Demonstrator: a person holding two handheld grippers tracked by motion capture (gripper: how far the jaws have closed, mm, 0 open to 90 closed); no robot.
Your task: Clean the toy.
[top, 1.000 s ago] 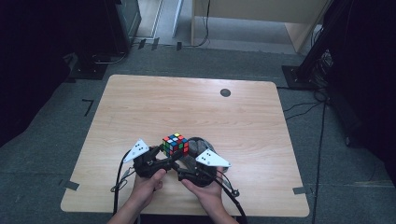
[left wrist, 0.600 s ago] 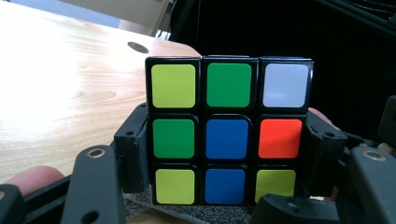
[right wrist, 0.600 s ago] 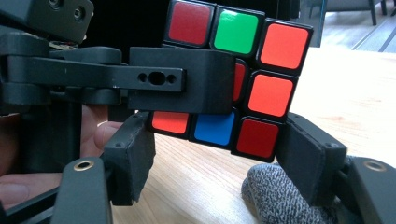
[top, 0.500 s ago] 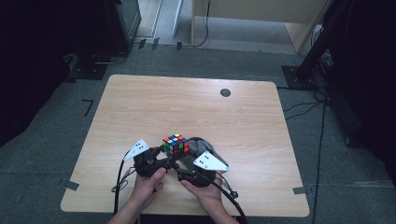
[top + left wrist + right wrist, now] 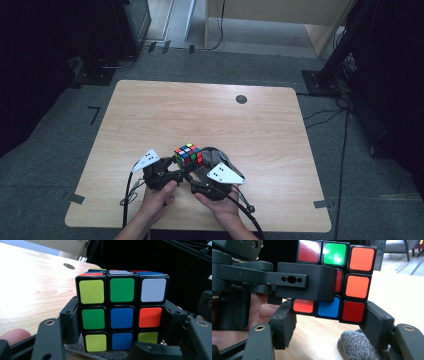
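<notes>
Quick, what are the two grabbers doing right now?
Left gripper: shut on the puzzle cube, pads on its sides.
Right gripper: jaws just closing around the cube's bottom layer; grip cannot be told.

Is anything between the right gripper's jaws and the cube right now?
Nothing separates them: the right gripper brackets the Rubik's cube's bottom layer, its jaws just closing. The left gripper clamps the cube's middle layer, one left pad covering that face. A grey cloth lies underneath.

a lab or studio space: grey carpet floor [image 5: 60, 150], tape marks [image 5: 94, 114], black stand bases [image 5: 320, 82], loose cables [image 5: 325, 117], one bare wooden table [image 5: 200, 115].
</notes>
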